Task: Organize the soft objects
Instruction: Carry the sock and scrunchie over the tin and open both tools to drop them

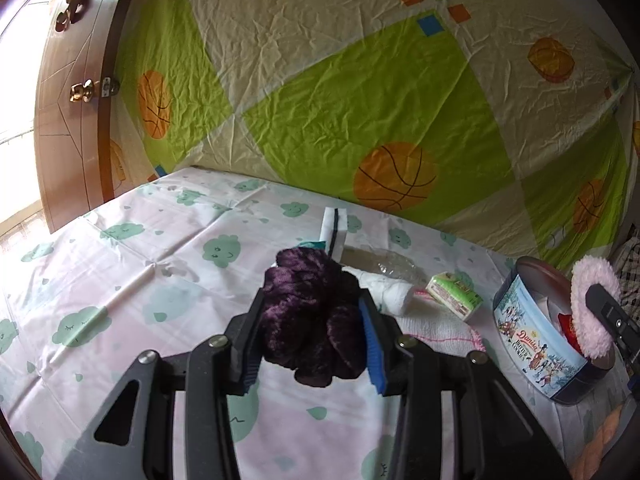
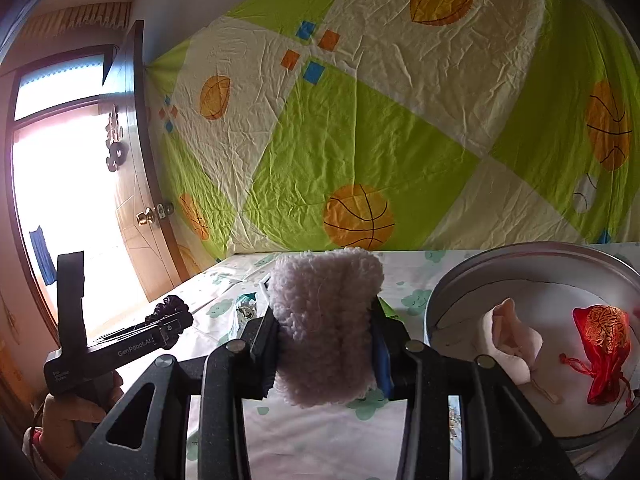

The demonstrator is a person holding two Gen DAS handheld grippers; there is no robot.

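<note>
My left gripper (image 1: 316, 320) is shut on a dark purple velvet scrunchie (image 1: 312, 312), held clear above the cloud-print sheet (image 1: 120, 264). My right gripper (image 2: 326, 340) is shut on a fluffy pale pink pad (image 2: 324, 320), squeezed between the pads. In the left wrist view that pad (image 1: 592, 304) hangs at the rim of the round cookie tin (image 1: 536, 344). The tin (image 2: 460, 280) lies open at the right of the right wrist view, with a folded pale cloth (image 2: 516, 340) and a red pouch (image 2: 604, 352) inside. The left gripper (image 2: 168, 320) with the scrunchie shows at far left there.
On the sheet behind the scrunchie lie a white sponge with a dark stripe (image 1: 334, 232), a white rolled cloth (image 1: 388, 292), a green packet (image 1: 454, 294), a clear wrapper (image 1: 384, 264) and a white pink-edged cloth (image 1: 440, 332). A patterned sheet (image 1: 360, 100) hangs behind; a wooden door (image 1: 76, 100) stands left.
</note>
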